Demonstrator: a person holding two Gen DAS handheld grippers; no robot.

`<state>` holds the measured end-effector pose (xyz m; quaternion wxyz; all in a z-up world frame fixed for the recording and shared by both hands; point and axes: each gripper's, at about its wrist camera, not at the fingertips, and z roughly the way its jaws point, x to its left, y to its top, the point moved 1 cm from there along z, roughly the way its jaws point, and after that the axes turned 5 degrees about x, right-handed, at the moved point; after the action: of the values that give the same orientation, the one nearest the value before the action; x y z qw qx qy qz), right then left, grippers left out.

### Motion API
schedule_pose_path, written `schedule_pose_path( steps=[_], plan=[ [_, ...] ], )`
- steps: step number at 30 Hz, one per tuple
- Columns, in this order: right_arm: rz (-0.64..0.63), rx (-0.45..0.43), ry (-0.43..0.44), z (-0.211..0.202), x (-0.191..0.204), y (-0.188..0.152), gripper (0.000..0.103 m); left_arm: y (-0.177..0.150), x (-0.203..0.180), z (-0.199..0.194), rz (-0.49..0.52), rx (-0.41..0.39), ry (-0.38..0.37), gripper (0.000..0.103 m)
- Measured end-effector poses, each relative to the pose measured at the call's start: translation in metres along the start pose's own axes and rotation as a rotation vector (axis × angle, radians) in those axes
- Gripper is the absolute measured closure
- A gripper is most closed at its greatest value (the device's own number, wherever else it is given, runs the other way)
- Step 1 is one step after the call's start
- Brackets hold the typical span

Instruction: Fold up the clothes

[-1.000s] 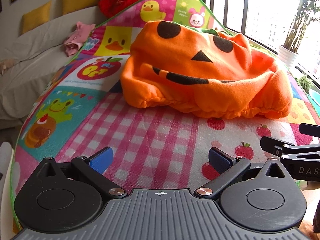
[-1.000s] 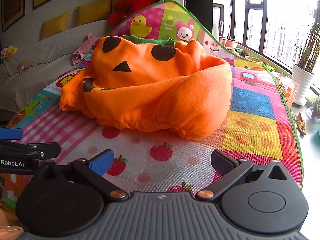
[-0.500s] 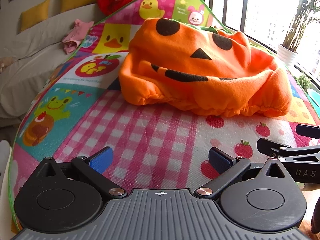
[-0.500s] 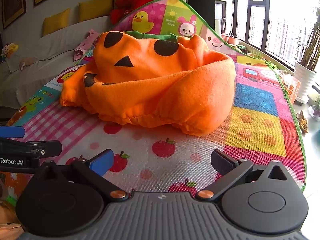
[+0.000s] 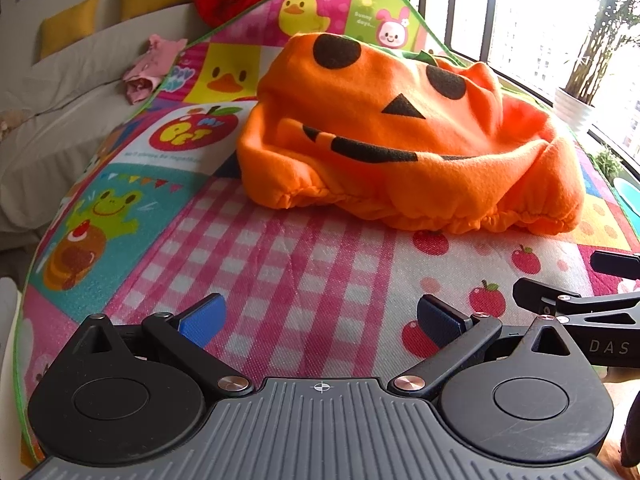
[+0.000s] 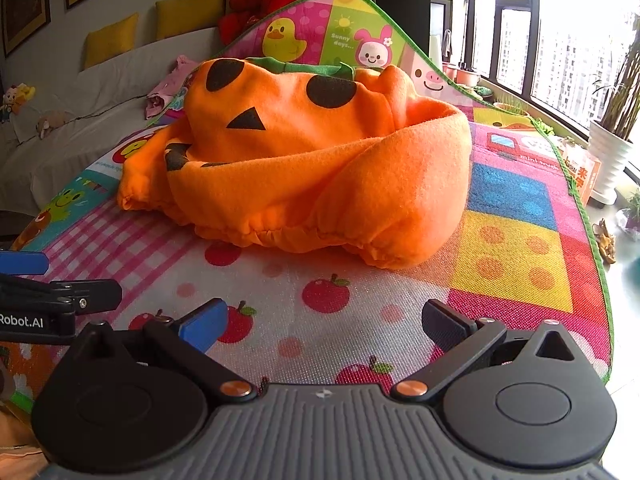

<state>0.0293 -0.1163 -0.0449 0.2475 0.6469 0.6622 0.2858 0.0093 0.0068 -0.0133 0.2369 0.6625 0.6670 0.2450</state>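
An orange fleece pumpkin costume (image 5: 400,148) with a black face lies bunched on the colourful play mat (image 5: 280,264); its gathered elastic hem faces me. It also shows in the right wrist view (image 6: 320,168), with a green collar at the back. My left gripper (image 5: 320,318) is open and empty, low over the pink checked part of the mat, short of the hem. My right gripper (image 6: 326,322) is open and empty over the apple print, also short of the hem. Each gripper shows at the edge of the other's view.
The mat (image 6: 520,240) curls up at the far end. A white sofa (image 5: 60,112) with yellow cushions and a small pink garment (image 5: 154,68) lies to the left. A potted plant (image 6: 612,152) and a box stand by the window on the right.
Both grippers have drifted slightly; the costume sits a little farther right and higher in the views. Jaws stay open and the costume has not moved.
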Motion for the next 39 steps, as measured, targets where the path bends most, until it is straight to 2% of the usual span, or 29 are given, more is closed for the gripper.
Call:
schedule_pose_path(
  steps=[30, 35, 39],
  plan=[
    [0.003, 0.007, -0.009, 0.004, -0.006, 0.006, 0.000, 0.001, -0.001, 0.005, -0.001, 0.028, -0.008, 0.000],
    [0.005, -0.009, -0.020, 0.003, -0.012, 0.015, 0.000, 0.005, 0.002, 0.008, -0.003, 0.039, -0.024, 0.000],
    [0.007, -0.022, -0.029, 0.002, -0.017, 0.022, 0.000, 0.021, 0.011, 0.010, -0.015, 0.028, -0.068, 0.000]
  ],
)
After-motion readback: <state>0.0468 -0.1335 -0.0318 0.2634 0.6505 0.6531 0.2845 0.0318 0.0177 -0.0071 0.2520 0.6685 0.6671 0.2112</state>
